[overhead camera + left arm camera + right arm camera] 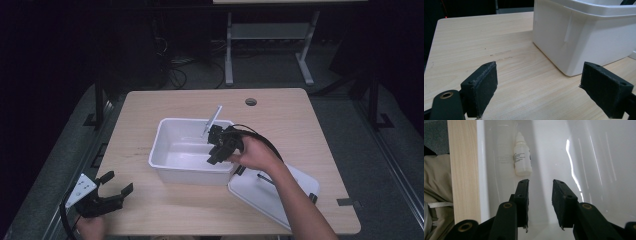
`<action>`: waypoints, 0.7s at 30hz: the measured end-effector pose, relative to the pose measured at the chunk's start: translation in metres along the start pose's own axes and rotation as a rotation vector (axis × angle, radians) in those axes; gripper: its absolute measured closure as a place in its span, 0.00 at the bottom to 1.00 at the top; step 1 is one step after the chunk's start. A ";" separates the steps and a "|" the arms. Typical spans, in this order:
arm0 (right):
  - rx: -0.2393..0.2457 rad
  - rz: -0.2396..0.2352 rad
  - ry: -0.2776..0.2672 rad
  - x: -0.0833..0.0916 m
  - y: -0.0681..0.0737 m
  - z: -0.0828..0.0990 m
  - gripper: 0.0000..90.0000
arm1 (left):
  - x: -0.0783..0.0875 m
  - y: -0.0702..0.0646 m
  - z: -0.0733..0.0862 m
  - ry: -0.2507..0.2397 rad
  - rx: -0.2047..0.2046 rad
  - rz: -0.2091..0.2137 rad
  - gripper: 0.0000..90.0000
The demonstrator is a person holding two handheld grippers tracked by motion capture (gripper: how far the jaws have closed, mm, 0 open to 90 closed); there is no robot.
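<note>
A white plastic tub stands at the middle of the wooden table. Inside it lies a small white dropper bottle on its side, close to one wall, cap pointing away from the camera. My right gripper hangs over the tub's right part, pointing down into it; its jaws stand a little apart with nothing between them, and the bottle lies just beyond their tips. My left gripper rests near the table's front left edge, jaws wide open and empty, facing the tub's wall.
The tub's white lid lies flat at the front right of the table, under the right forearm. A round cable hole sits near the far edge. Bare wood stretches between the left gripper and the tub.
</note>
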State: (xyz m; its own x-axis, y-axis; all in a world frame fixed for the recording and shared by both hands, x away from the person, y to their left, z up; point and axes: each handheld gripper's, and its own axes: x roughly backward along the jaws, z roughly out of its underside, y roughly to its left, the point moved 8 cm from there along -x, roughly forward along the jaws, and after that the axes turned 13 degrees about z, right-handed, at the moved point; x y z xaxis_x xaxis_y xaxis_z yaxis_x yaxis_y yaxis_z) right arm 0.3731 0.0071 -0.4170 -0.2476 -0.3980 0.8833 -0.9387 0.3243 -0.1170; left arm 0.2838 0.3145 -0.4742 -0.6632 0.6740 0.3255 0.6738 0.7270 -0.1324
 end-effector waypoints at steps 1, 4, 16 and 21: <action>-0.002 0.005 -0.004 0.004 -0.001 0.001 0.73 | 0.000 0.000 0.000 0.000 0.000 0.001 0.14; -0.009 0.015 -0.021 0.012 -0.002 0.002 0.73 | -0.001 0.000 0.000 0.003 -0.005 0.003 0.14; -0.034 0.052 -0.064 0.046 -0.009 0.013 0.71 | -0.003 -0.002 0.000 0.010 -0.011 0.005 0.14; -0.047 0.071 -0.073 0.058 -0.011 0.021 0.70 | -0.003 -0.001 0.000 0.011 -0.011 0.004 0.14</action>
State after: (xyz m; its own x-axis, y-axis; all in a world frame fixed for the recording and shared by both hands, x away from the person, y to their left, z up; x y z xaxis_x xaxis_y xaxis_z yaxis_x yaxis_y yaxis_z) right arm 0.3643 -0.0381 -0.3739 -0.3314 -0.4339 0.8378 -0.9064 0.3930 -0.1550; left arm 0.2847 0.3117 -0.4746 -0.6569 0.6755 0.3350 0.6801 0.7226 -0.1235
